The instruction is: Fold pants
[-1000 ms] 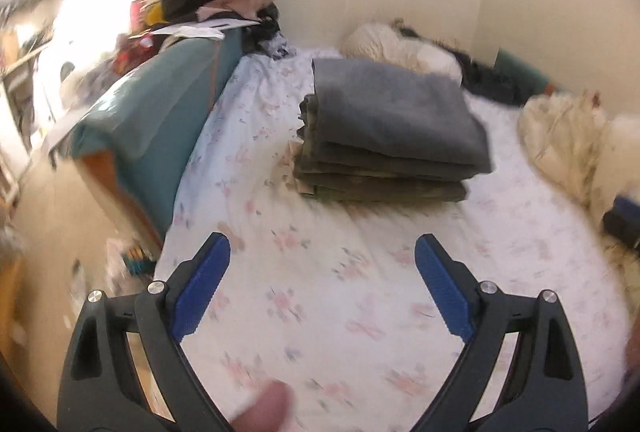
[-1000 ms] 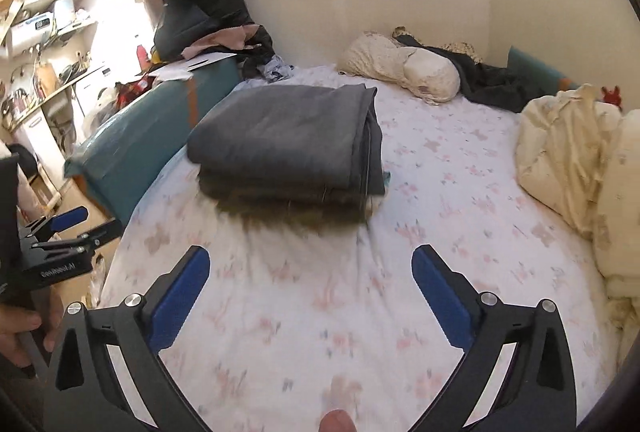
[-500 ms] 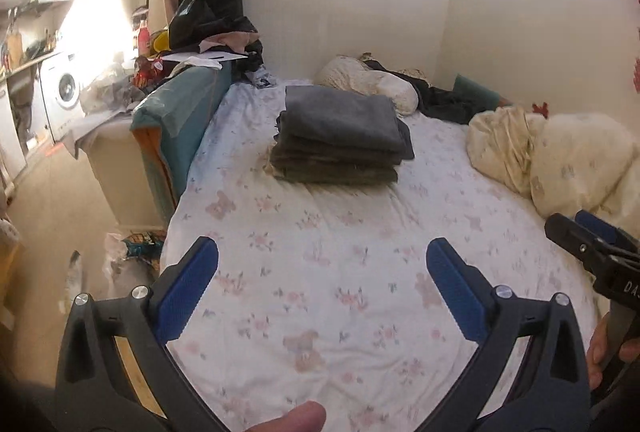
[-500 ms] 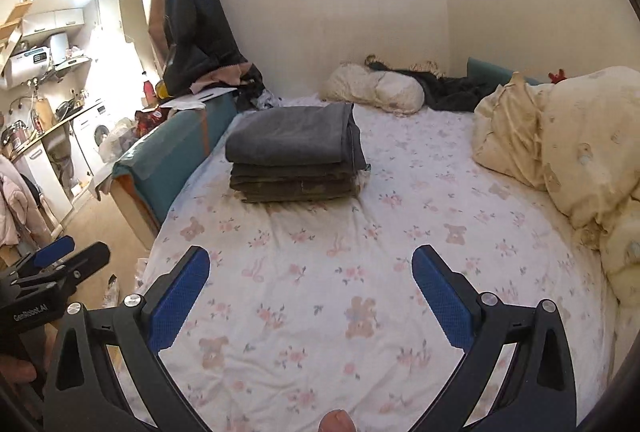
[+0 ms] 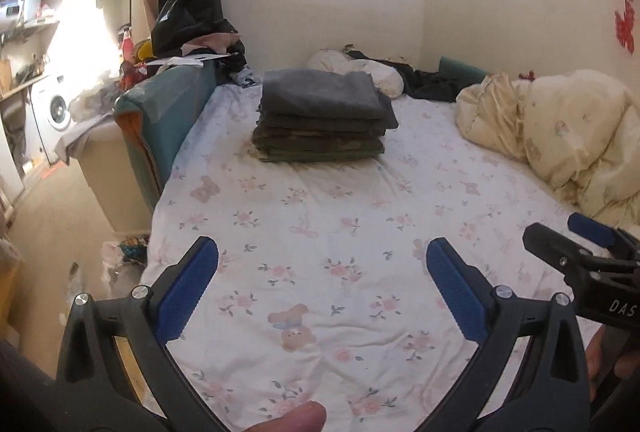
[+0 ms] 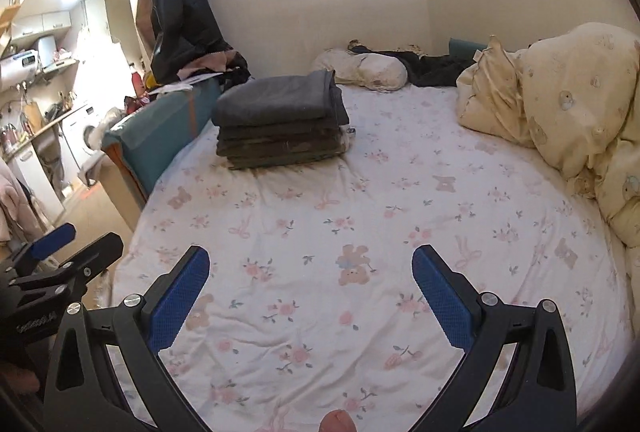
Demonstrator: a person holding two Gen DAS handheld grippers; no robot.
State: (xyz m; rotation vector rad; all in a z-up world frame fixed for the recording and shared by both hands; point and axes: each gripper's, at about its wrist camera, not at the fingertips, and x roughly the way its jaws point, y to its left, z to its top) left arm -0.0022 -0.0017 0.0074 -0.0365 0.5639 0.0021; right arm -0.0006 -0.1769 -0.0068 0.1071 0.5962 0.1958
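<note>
1. The bed [image 5: 328, 232] is the biggest thing. Its flowery sheet has lots of bare room from the near edge up to the pile.
2. One puffy cream duvet [image 5: 560, 127] is bunched along the bed's right side.
3. A teal board [image 5: 160, 119] stands at the bed's left edge.
4. The folded pants [image 5: 320, 115] sit in one neat pile far up the bed, near the left edge. The top pair is grey. I cannot count the pairs.
5. One washing machine [image 5: 56, 107] stands far left.
6. The left tool [image 5: 322, 260] is spread wide and holds nothing.
7. The right tool [image 6: 310, 264] is spread wide and holds nothing. Its side reads "DAS".
</note>
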